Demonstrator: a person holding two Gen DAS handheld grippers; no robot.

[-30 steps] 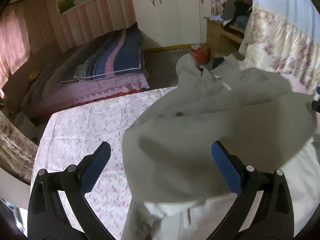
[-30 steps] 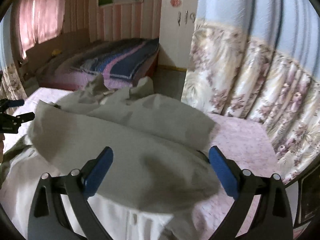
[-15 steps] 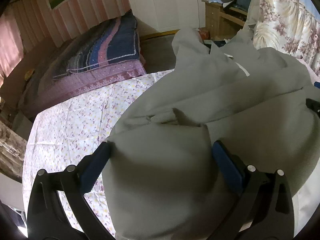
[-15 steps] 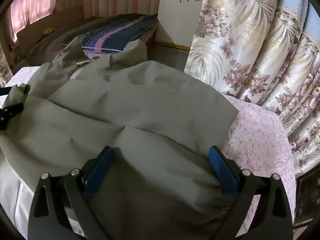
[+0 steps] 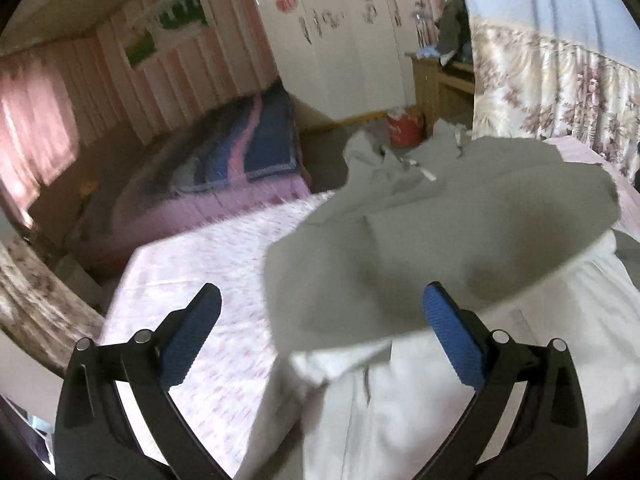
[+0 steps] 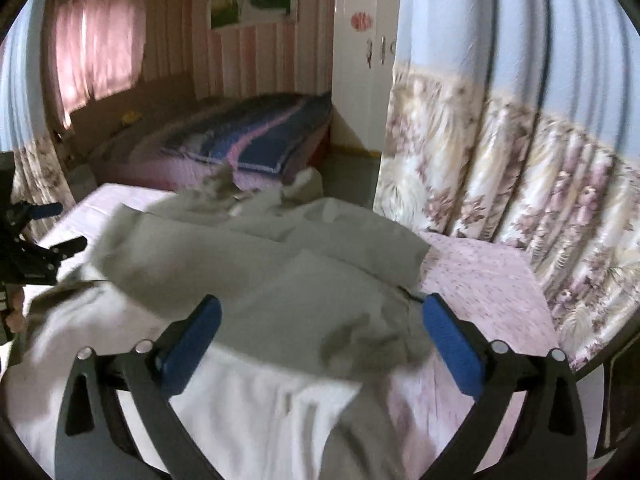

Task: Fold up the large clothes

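The grey garment [image 5: 432,232] lies on the floral-sheeted bed [image 5: 192,280], with a grey layer doubled over its pale lining [image 6: 248,408], so one fold looks made, though loosely. Both the left tongs [image 5: 320,340] and the right tongs [image 6: 320,344] stand wide apart above the garment's near edge, gripping nothing. Judging by the rumpled far end, smoothing and further folds remain.

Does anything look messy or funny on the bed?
Yes. The grey garment lies rumpled on the pink flowered sheet, its pale lining showing at the near edge and its far end bunched up. Nothing looks torn or spilled.
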